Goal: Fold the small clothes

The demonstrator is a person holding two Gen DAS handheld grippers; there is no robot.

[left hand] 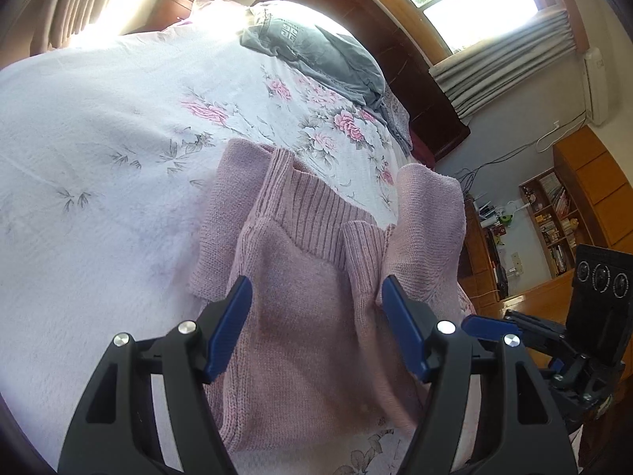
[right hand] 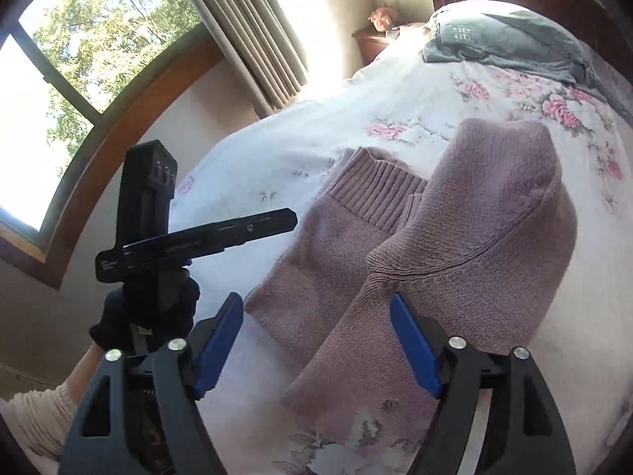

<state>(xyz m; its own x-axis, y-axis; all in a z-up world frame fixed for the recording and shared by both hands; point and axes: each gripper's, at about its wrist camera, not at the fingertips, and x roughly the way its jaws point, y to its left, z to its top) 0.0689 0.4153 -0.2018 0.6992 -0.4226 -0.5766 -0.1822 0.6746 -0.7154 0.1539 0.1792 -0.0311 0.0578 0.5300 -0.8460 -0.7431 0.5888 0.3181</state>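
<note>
My left gripper (left hand: 316,297) hovers with jaws spread over a pink knit sweater (left hand: 300,301), sleeves folded in, on a floral bedspread (left hand: 118,158).

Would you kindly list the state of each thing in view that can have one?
pink sweater: lying flat on the bed, sleeves folded inward.
left tongs: open, holding nothing.
right tongs: open, holding nothing.
grey garment: crumpled at the far end.
window curtain: drawn aside.
</note>
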